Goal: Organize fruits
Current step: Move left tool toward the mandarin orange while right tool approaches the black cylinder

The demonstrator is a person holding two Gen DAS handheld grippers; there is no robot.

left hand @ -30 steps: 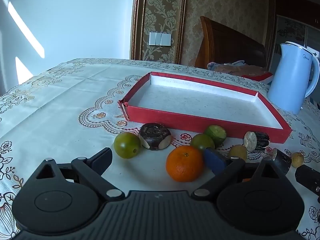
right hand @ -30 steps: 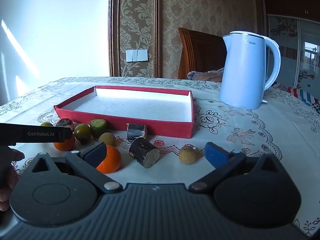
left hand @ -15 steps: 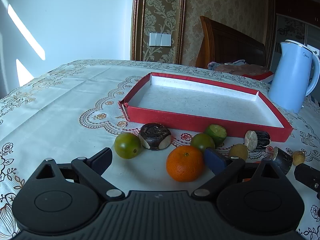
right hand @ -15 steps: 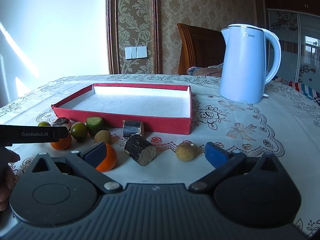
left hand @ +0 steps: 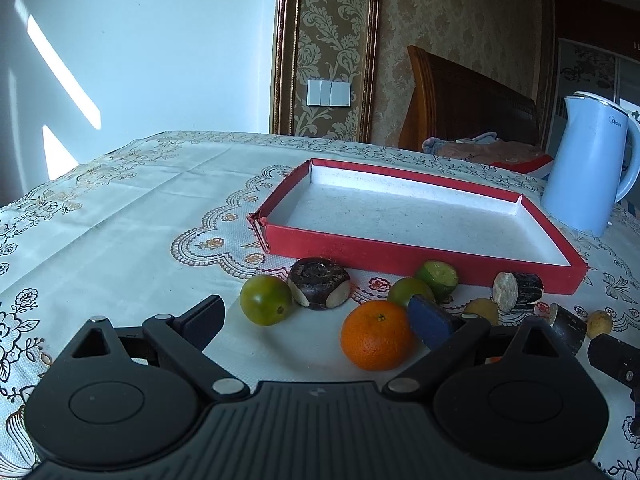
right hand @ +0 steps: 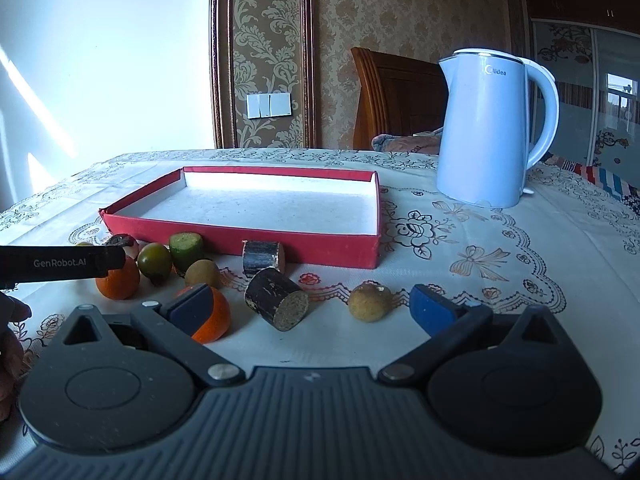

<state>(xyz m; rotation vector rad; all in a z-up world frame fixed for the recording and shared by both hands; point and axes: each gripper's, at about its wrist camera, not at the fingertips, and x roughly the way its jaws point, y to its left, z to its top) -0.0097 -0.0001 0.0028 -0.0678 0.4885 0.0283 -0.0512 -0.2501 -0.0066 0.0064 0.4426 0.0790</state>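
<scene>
- Left wrist view: left gripper (left hand: 316, 316) jaws wide, holding nothing, low over the bench (left hand: 120, 232).
- Shallow red cardboard tray (left hand: 420, 250) is the landmark; round orange mandarin (left hand: 376, 334) and green round fruit (left hand: 266, 299) lie in front of it.
- Right gripper (right hand: 312, 306) jaws wide, holding nothing; dark cut cylinder piece (right hand: 276, 304) between them, in front of the tray.
</scene>
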